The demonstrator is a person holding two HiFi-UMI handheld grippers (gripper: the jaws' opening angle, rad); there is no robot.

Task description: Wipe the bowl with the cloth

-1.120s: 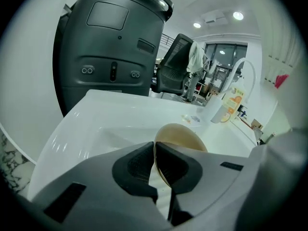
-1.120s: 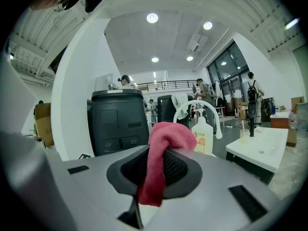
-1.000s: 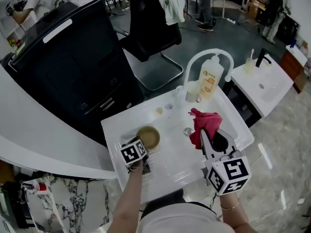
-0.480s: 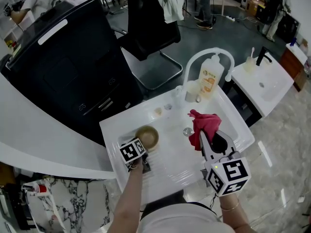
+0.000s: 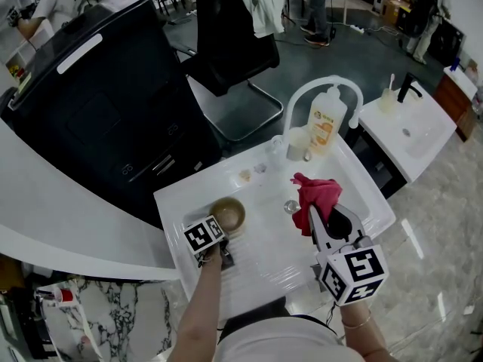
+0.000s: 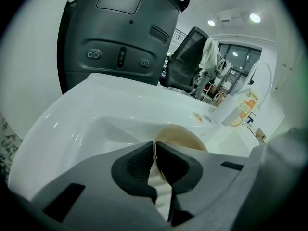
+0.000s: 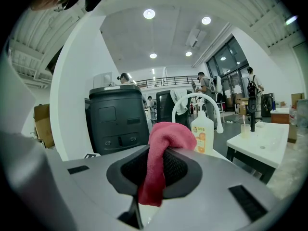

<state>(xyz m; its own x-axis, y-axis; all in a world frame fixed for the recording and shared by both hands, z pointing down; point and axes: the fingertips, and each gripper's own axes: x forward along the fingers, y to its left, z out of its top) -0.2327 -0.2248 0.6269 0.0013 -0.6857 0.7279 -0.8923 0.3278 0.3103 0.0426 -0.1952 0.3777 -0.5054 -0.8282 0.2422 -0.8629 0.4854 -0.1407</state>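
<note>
Left gripper [image 6: 155,161] fingers pinch the bowl [image 5: 229,213] rim, right gripper [image 7: 155,170] fingers clamp the cloth [image 5: 318,190]; best steady the bowl, then sweep the cloth left into it.

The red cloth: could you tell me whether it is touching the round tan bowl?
Apart: head view shows white sink between red cloth and tan bowl.

The bowl [image 5: 229,213] sits in the sink [image 5: 264,256], at left; the cloth [image 5: 317,193] is to its right (bottle [image 5: 326,123] behind, at the rim).
</note>
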